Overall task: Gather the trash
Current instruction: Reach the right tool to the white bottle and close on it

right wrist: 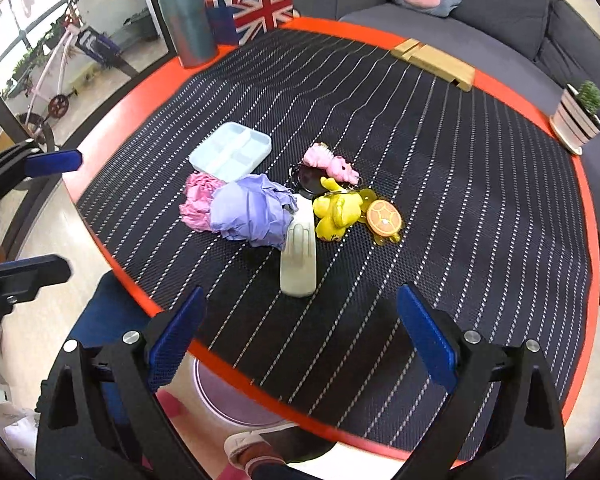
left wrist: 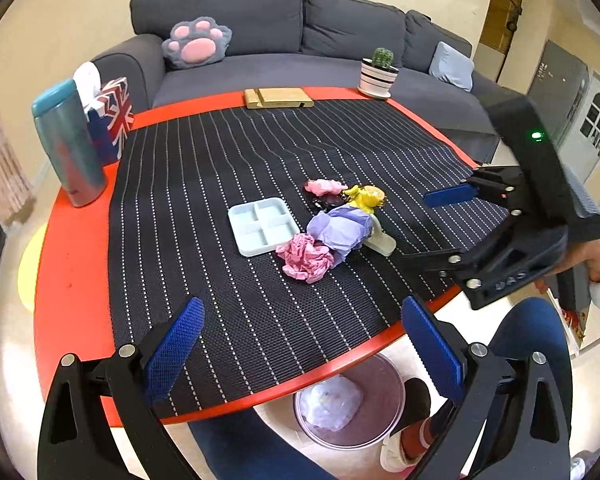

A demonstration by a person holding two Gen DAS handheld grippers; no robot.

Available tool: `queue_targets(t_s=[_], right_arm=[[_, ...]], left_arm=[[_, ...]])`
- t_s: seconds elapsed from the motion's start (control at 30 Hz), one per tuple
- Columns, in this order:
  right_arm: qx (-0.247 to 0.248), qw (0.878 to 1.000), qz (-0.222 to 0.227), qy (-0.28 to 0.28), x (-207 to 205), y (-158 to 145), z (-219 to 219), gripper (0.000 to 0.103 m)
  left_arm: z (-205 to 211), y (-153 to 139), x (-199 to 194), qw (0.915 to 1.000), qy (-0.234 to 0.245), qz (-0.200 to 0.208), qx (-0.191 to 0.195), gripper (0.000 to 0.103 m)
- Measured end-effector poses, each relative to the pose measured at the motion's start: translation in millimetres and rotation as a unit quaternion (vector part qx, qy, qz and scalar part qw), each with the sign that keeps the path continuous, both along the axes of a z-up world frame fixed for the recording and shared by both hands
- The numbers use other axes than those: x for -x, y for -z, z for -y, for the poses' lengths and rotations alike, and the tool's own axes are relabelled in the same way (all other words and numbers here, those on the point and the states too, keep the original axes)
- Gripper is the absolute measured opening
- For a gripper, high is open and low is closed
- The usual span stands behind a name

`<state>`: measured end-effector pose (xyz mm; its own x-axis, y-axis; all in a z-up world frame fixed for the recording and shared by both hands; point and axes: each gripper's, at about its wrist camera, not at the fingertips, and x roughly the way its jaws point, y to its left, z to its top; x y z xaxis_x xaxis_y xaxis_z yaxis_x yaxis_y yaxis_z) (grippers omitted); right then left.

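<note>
A crumpled pink paper ball (left wrist: 305, 259) (right wrist: 198, 200) and a crumpled purple paper ball (left wrist: 342, 229) (right wrist: 250, 212) lie touching mid-table on the black striped mat (left wrist: 228, 184) (right wrist: 440, 184). A round bin (left wrist: 350, 402) (right wrist: 228, 396) holding crumpled pale paper stands on the floor under the near table edge. My left gripper (left wrist: 300, 344) is open and empty above the near edge. My right gripper (right wrist: 300, 340) is open and empty, near the table's right side; it also shows in the left wrist view (left wrist: 436, 228).
Beside the paper lie a pale blue divided tray (left wrist: 262, 225) (right wrist: 232, 151), a white hand-shaped stand (right wrist: 299, 256), pink and yellow toys (right wrist: 336, 206) and an orange turtle charm (right wrist: 384, 216). A teal tumbler (left wrist: 70, 144), flag tissue box (left wrist: 114, 120), wooden stand (left wrist: 278, 98) and potted cactus (left wrist: 379, 74) line the far rim.
</note>
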<state>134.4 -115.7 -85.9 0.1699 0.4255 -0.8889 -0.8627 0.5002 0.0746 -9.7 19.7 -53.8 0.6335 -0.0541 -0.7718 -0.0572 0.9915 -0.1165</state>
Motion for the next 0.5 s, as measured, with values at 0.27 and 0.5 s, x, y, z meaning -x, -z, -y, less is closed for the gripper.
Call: queue_targets(t_s=[0.27, 0.5], right_arm=[[0.018, 1.000, -0.014, -0.012, -8, 17, -18, 0.074], [0.024, 0.999, -0.012, -0.017, -8, 24, -26, 0.055]], left_arm=[[-6, 3, 2, 1.0000, -0.007, -0.001, 0.005, 0.095], [-11, 6, 3, 0.9999, -0.008, -0.003, 0.010, 0.095]])
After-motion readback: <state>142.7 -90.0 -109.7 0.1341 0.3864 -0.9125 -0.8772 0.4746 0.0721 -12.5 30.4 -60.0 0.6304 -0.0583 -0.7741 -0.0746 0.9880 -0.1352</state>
